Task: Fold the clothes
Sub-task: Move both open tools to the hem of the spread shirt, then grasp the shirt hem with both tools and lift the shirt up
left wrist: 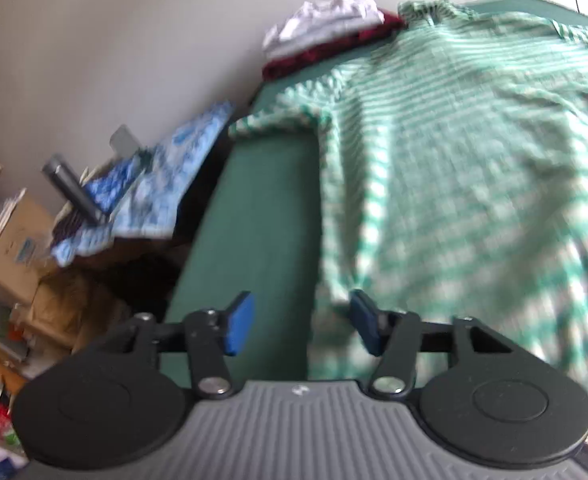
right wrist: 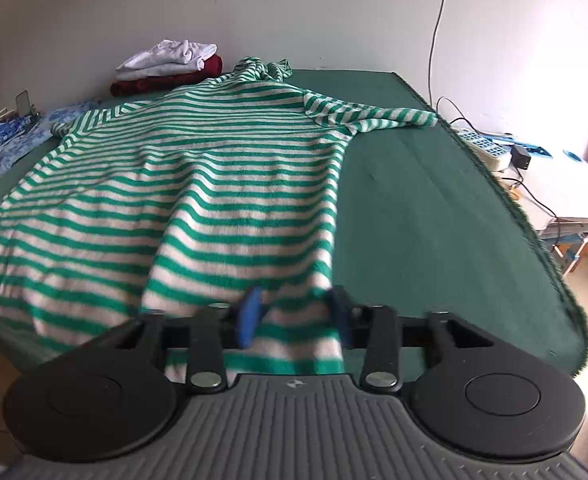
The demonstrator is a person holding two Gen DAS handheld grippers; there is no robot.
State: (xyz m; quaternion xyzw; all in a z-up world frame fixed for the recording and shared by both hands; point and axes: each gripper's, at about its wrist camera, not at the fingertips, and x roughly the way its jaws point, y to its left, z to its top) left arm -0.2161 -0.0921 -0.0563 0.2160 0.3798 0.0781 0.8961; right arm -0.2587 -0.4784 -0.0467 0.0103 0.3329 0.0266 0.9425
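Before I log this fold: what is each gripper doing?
Left gripper: open, holding nothing.
Right gripper: hem of green-and-white striped fleece top between pads; grip unclear.

Green-white striped sweater (right wrist: 197, 184) spread flat on green table cover, sleeves out, hem nearest.

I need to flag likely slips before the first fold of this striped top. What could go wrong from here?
1. The left gripper stands open with only the striped sweater's edge by one pad, so it may close on nothing.
2. The right gripper has only the hem corner between its pads; lifting could slip it.
3. A sweep toward the folded pile might knock it.
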